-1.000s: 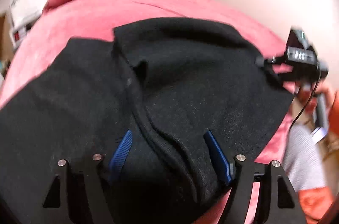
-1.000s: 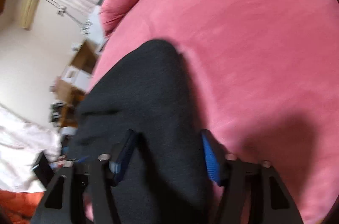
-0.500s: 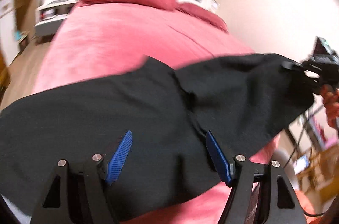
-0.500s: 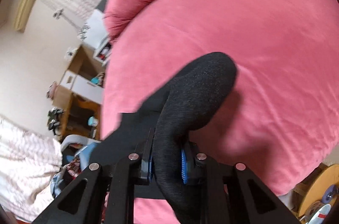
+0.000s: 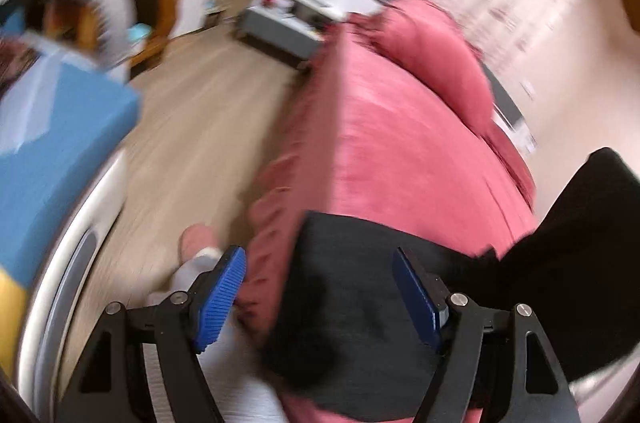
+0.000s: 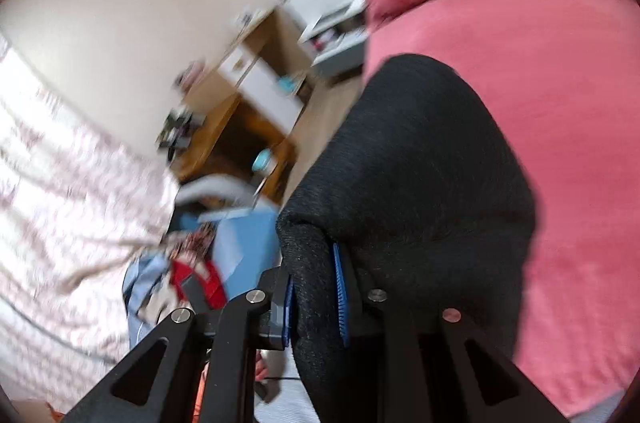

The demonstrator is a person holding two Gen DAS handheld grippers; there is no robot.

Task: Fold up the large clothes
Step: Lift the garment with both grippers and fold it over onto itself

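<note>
The right gripper [image 6: 314,297] has its jaws clamped on a thick fold of the black garment [image 6: 420,159], the blue pads [image 6: 339,297] pressing the knit from both sides. From that pinch the cloth bulges up and away in a rounded hump, raised in front of the pink bed [image 6: 560,103]. The left gripper [image 5: 320,291] has its jaws wide apart and opening; its blue pads [image 5: 218,299] grip nothing, though the garment's [image 5: 360,303] flat part lies behind the gap, spread over the near corner of the bed [image 5: 400,143]. One pad sits before the bed's edge and the other before the black cloth; whether either touches it cannot be told through the blur. At the right of the left wrist view another part of the garment rises dark against the wall. A pink pillow [image 5: 436,51] lies at the head of the bed, and a person's socked foot [image 5: 196,255] shows on the wooden floor [image 5: 180,127] beside the bed's corner. Farther off stand a white and grey bedside unit [image 5: 296,11], wooden furniture [image 6: 240,139] and a blue box [image 5: 52,119], all smeared by motion.
</note>
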